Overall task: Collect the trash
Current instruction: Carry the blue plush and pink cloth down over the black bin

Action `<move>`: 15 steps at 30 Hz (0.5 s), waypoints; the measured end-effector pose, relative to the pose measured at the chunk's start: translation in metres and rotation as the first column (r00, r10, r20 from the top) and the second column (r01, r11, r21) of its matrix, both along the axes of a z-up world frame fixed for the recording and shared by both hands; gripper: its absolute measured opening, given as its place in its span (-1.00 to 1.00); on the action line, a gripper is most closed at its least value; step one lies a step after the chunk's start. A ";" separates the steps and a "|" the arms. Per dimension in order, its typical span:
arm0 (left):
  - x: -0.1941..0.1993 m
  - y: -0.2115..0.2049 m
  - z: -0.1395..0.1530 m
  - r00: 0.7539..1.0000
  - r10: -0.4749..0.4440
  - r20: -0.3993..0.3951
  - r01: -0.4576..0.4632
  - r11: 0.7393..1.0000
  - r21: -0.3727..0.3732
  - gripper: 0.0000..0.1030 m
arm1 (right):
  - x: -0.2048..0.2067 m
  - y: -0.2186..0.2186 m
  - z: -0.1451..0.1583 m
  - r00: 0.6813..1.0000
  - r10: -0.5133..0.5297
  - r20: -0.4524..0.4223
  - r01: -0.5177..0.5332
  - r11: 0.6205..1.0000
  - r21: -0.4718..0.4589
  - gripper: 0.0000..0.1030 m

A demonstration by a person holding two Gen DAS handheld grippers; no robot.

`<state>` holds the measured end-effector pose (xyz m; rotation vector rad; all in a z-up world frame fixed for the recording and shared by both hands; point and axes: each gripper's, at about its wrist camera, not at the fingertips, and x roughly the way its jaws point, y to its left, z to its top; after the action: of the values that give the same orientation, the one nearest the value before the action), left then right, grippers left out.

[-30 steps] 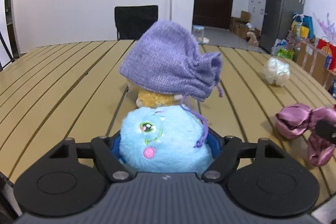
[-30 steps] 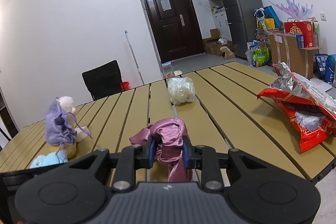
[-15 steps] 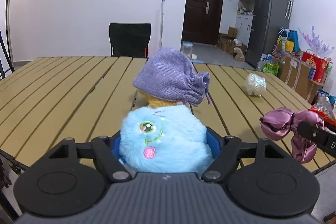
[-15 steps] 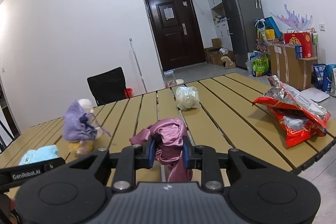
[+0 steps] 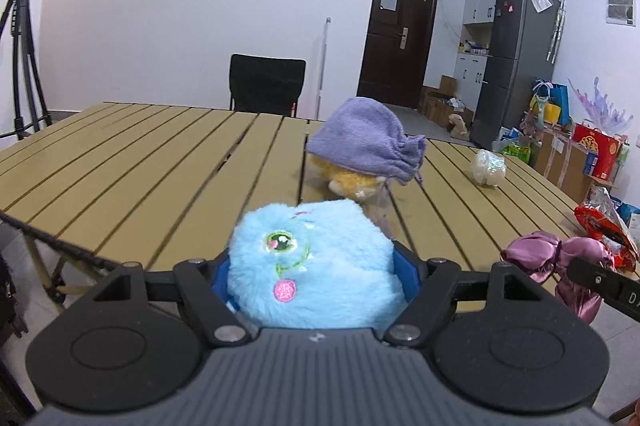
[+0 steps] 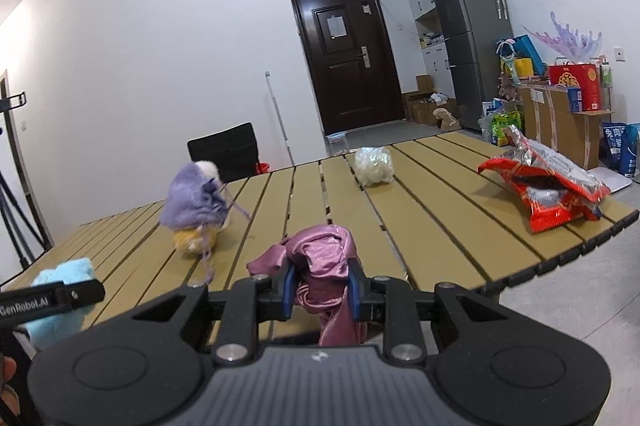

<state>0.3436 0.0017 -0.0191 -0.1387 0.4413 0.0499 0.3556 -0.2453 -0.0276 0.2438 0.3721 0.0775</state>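
My left gripper [image 5: 316, 266] is shut on a fluffy light-blue plush toy [image 5: 312, 262] with an embroidered eye, held near the table's front edge. My right gripper [image 6: 322, 286] is shut on a crumpled pink satin cloth [image 6: 320, 262], which also hangs at the right of the left wrist view as the pink cloth [image 5: 560, 258]. Further back on the slatted wooden table [image 5: 160, 154] stands a yellow plush under a purple drawstring pouch [image 5: 360, 142]. A clear crumpled plastic wad [image 6: 374, 166] and an open red snack bag [image 6: 548, 186] lie to the right.
A black chair [image 5: 266, 86] stands behind the table. A camera tripod [image 5: 20, 38] is at the far left. A dark door [image 6: 348, 54], a grey fridge [image 6: 468, 38] and cardboard boxes with bags [image 6: 560, 110] line the back right. The table's front edge [image 6: 560, 258] is close.
Both grippers have drawn back from the table with their loads. The purple pouch, plastic wad and snack bag look smaller and farther. The table's front edge and floor have come into view.
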 end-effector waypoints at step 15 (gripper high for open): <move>-0.054 0.019 -0.021 0.999 0.029 -0.045 -0.027 0.999 0.033 0.47 | -0.058 0.017 -0.020 0.998 0.046 -0.043 -0.047 0.999 -0.018 -0.52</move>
<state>0.2898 0.0207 -0.0401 -0.1116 0.4841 0.0879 0.2975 -0.2281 -0.0478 0.2181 0.4212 0.1148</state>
